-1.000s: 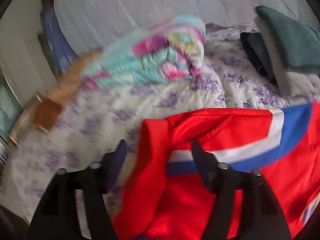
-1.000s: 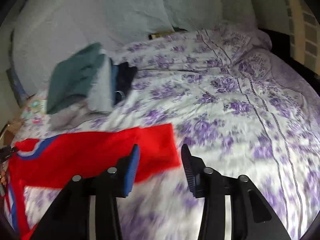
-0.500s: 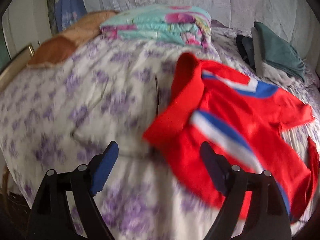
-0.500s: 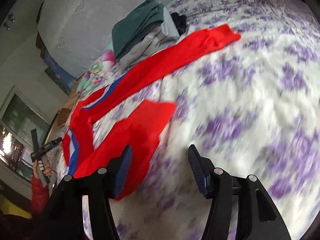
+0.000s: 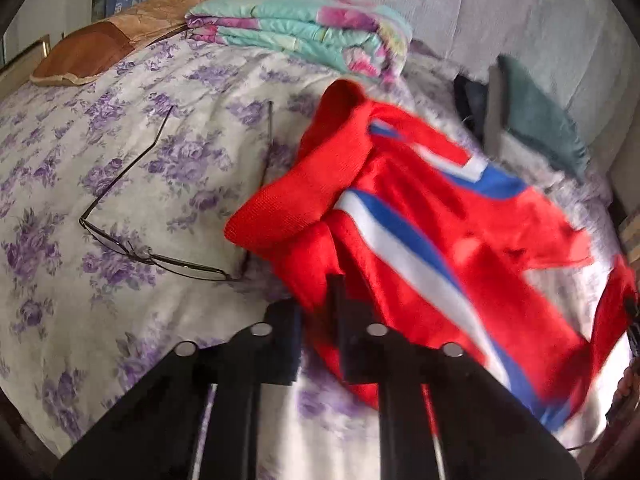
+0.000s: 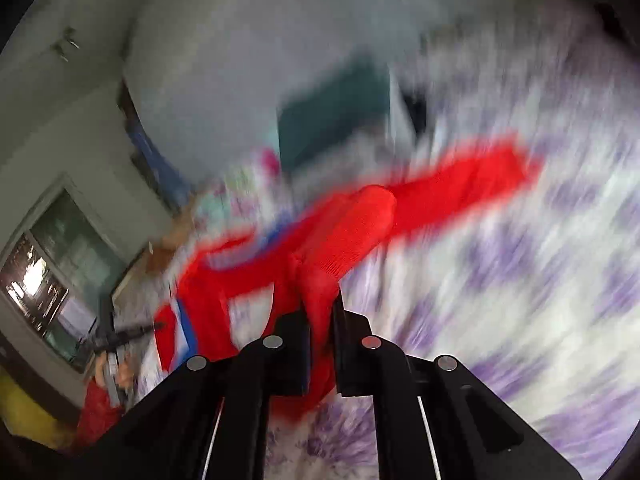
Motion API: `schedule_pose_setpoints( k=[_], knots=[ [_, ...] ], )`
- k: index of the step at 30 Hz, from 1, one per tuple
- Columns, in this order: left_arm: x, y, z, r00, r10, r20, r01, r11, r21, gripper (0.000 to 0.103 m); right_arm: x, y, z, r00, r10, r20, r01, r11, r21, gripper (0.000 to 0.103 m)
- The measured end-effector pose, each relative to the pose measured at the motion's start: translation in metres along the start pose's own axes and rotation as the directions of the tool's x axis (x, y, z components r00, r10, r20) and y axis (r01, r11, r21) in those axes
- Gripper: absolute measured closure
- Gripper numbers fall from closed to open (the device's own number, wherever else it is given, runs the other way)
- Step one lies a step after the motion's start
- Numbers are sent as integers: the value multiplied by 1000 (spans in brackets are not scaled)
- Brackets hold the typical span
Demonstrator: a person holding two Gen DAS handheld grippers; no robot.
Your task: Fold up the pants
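The red pants (image 5: 420, 216) with a blue and white side stripe lie crumpled on the floral bedspread (image 5: 120, 168). My left gripper (image 5: 320, 300) is shut on the waistband end of the pants, near the bed's front edge. In the right wrist view, which is heavily blurred, my right gripper (image 6: 320, 312) is shut on a bunched red leg end of the pants (image 6: 348, 236), lifted off the bedspread (image 6: 540, 280). The other leg (image 6: 460, 184) stretches away toward the far side.
A pair of thin-framed glasses (image 5: 132, 216) lies on the bedspread left of the pants. A folded turquoise and pink quilt (image 5: 304, 36) and a brown cushion (image 5: 104, 40) sit at the back. A stack of folded clothes (image 5: 536, 124) stands at the right.
Both grippers were open half a second ago and have closed on the pants. The left took the waistband end, the right a leg end, and the right is moving fast.
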State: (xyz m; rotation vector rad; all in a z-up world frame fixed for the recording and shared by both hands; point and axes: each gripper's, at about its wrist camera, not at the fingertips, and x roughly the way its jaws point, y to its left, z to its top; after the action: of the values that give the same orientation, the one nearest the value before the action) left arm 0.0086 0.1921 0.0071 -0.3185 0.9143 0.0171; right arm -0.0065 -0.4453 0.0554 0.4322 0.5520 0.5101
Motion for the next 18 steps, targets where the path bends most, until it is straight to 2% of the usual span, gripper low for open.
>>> schedule_pose_setpoints(
  k=[2, 3, 4, 5, 6, 7, 8, 9, 14, 16, 18],
  knots=[
    [-7, -10, -3, 996, -84, -2, 84, 996, 0, 96, -37, -3, 13, 996, -32, 78, 36, 999, -39, 93],
    [-8, -16, -7, 993, -114, -7, 114, 993, 7, 96, -51, -6, 17, 994, -71, 85, 77, 994, -76, 81],
    [-7, -25, -14, 991, -129, -21, 130, 991, 22, 95, -59, -11, 17, 987, -149, 64, 155, 982, -109, 68],
    [-3, -30, -19, 991, -126, -35, 127, 991, 31, 94, -65, -20, 12, 956, -289, 44, 292, 947, -135, 34],
    [4, -34, -26, 991, -116, -61, 119, 992, 40, 94, -69, -28, 5, 913, -407, 37, 408, 902, -143, 23],
    [9, -36, -29, 990, -116, -79, 119, 992, 39, 94, -77, -42, -7, 877, -480, 29, 479, 869, -126, 23],
    [16, -35, -34, 988, -117, -99, 120, 992, 34, 93, -82, -51, -16, 867, -497, 18, 497, 863, -97, 23],
    [17, -34, -35, 988, -118, -98, 121, 992, 32, 91, -87, -58, -25, 869, -495, 0, 494, 867, -65, 24],
    [12, -30, -31, 984, -142, -111, 145, 989, 16, 91, -93, -50, -43, 929, -370, -6, 370, 929, 28, 25],
    [12, -31, -32, 985, -131, -112, 135, 990, 26, 90, -83, -50, -43, 931, -364, -27, 364, 930, 52, 25],
    [10, -31, -35, 986, -132, -105, 136, 990, 30, 86, -78, -57, -47, 915, -401, -49, 404, 911, 84, 25]
  ],
)
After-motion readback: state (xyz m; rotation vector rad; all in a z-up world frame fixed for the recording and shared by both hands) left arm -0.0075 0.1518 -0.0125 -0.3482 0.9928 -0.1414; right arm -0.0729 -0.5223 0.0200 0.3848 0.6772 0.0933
